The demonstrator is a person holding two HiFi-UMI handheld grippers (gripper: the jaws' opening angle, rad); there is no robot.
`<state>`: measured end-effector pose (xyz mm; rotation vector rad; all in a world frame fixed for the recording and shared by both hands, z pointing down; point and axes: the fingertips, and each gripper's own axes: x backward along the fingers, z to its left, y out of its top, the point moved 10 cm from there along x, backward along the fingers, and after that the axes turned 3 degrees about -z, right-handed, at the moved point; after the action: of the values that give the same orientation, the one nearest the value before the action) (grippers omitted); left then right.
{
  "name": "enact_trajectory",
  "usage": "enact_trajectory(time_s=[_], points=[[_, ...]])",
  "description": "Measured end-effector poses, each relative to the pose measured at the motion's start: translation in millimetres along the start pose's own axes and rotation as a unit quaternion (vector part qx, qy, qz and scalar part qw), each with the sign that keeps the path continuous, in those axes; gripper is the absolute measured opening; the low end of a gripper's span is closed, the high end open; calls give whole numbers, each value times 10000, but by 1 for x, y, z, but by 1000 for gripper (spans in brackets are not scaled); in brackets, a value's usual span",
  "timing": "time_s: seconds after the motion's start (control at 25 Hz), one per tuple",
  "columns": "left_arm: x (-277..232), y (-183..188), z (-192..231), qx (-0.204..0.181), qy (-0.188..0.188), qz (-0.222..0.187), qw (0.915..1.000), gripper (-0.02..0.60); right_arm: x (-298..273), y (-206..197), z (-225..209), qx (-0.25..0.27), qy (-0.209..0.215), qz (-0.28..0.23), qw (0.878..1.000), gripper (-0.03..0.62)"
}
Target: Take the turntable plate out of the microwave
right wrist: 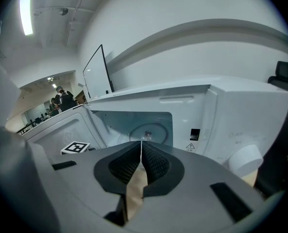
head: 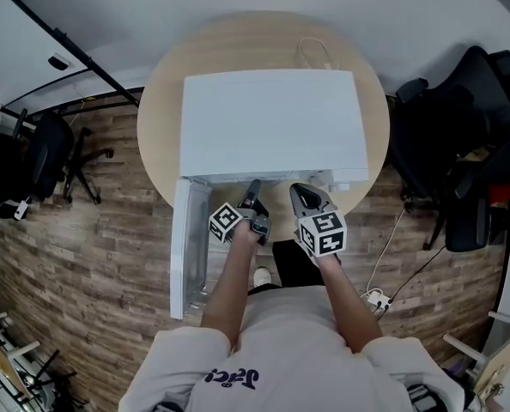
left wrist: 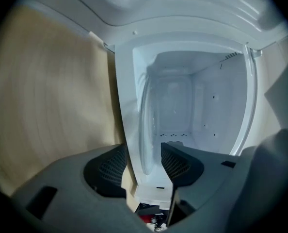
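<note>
The white microwave [head: 268,118] stands on a round wooden table [head: 160,110], its door [head: 189,247] swung open to the left. Inside the cavity lies the glass turntable plate [right wrist: 146,130]. In the left gripper view, which is rolled onto its side, the plate [left wrist: 143,120] shows edge-on as a pale arc. My left gripper [left wrist: 143,164] is open at the cavity's mouth. The front sill and the plate's rim line up with its gap, and its pads [left wrist: 110,171] touch nothing. My right gripper [right wrist: 141,144] is shut and empty, just outside the opening. Both grippers [head: 253,189] [head: 311,196] are at the microwave's front.
The control knob [right wrist: 246,159] is on the panel to the right of the cavity. Black office chairs [head: 461,144] [head: 45,157] stand on the wood floor on both sides of the table. A power strip with a cable [head: 377,297] lies on the floor at the right.
</note>
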<state>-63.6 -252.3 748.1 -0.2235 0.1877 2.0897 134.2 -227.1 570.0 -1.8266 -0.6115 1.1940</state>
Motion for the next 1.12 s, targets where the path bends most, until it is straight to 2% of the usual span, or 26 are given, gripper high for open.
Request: enact_trajectory(time_s=[0.08,0.16,0.28,0.52,0.68,0.92,1.04,1.08,1.12], points=[[-2,0,1,102,-103,-90,9999,201,-1,-3,-3,-120,33,22,9999,18],[-2,0,1,162,-102,-137,9997,118,-3,-7,-6,-388,113,17,9992,20],[0,1,2,178,12,-173,9997,51,-6,-16,-8,-856,237,2,9960,19],[5,3,-5,147,-96,-48,9998,37,-11,-40,-11,-1988,436,-96,9790,20],[17,-3,2,341,-101,-33,9994,35,-14,-61,-11,-2797,612,-280,9577,19],[32,-12,3,478,-250,-34,9985,35,-17,-91,-18,-3573,648,-316,9312,20],[37,-14,2,589,-318,-63,9977,35,-22,-110,-17,-4238,844,-325,9012,23],[39,-14,1,609,-342,-72,9975,35,-24,-115,-17,-4455,974,-374,8892,49],[41,-15,0,624,-362,-82,9974,35,-27,-120,-17,-4656,1106,-432,8770,130]])
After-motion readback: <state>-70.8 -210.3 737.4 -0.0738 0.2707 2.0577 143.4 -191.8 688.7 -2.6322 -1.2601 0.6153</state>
